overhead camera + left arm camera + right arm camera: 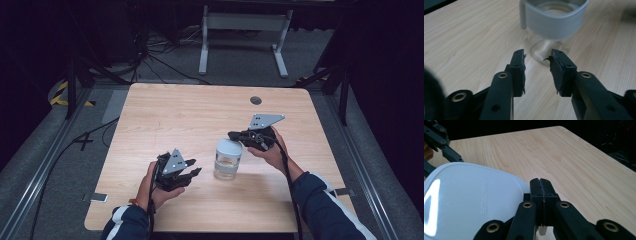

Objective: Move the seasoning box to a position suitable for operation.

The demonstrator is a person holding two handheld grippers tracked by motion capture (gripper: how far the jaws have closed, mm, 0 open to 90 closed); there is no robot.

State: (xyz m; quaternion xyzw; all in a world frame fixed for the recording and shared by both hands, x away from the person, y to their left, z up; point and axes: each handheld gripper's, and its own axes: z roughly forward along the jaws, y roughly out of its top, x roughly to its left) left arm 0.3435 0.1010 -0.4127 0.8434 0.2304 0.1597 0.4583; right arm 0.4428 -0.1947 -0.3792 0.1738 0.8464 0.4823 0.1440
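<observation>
Pale wood desk (pixel 170 115), dark room beyond; a clear jar (pixel 227 165) with a white lid (pixel 469 202) stands near the front middle. My right gripper (pixel 239 135) has fingers pressed together on a small tab at the lid's edge, while my left gripper (pixel 537 62) points at the glass base, fingers spread. Judgement: clamp the base first, then lift the tab slowly.

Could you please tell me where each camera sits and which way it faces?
High view: above the person's side, looking down at the light wooden table; both forearms show.
Left gripper view: on the left tool, facing the clear glass jar with a white lid.
Right gripper view: on the right tool, over the lid.
All share the jar.
</observation>
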